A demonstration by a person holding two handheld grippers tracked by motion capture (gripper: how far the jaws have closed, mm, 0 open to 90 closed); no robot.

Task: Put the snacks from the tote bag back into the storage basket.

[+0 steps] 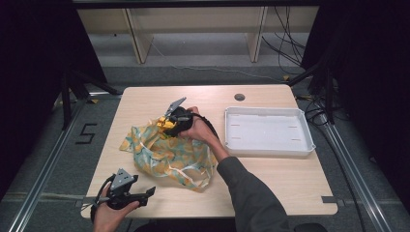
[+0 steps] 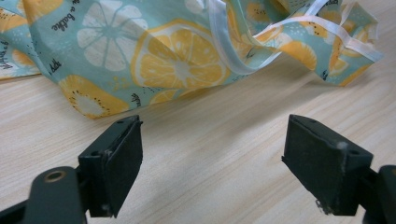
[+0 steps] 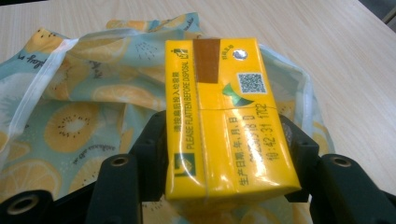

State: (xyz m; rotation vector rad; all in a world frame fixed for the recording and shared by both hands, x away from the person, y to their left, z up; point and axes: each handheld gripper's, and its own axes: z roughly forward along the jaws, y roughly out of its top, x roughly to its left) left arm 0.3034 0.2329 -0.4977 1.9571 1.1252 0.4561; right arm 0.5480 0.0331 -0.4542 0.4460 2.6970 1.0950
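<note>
A fruit-print cloth bag (image 1: 167, 153) with white handles lies crumpled at the middle of the wooden table (image 1: 270, 179). My right gripper (image 1: 168, 124) is over the bag's far end, shut on a yellow drink carton (image 1: 165, 123). In the right gripper view the carton (image 3: 224, 116) sits between the two black jaws, its printed side up, above the bag (image 3: 70, 112). My left gripper (image 1: 149, 193) rests near the table's front left edge, open, with nothing in it. In the left gripper view its fingers (image 2: 114, 163) stand wide apart over bare wood, just short of the bag (image 2: 177, 56).
A white rectangular tray (image 1: 268, 130) stands on the right part of the table. A round cable hole (image 1: 239, 97) lies at the table's back edge. Wooden shelving stands beyond the table, with cables on the floor at the right.
</note>
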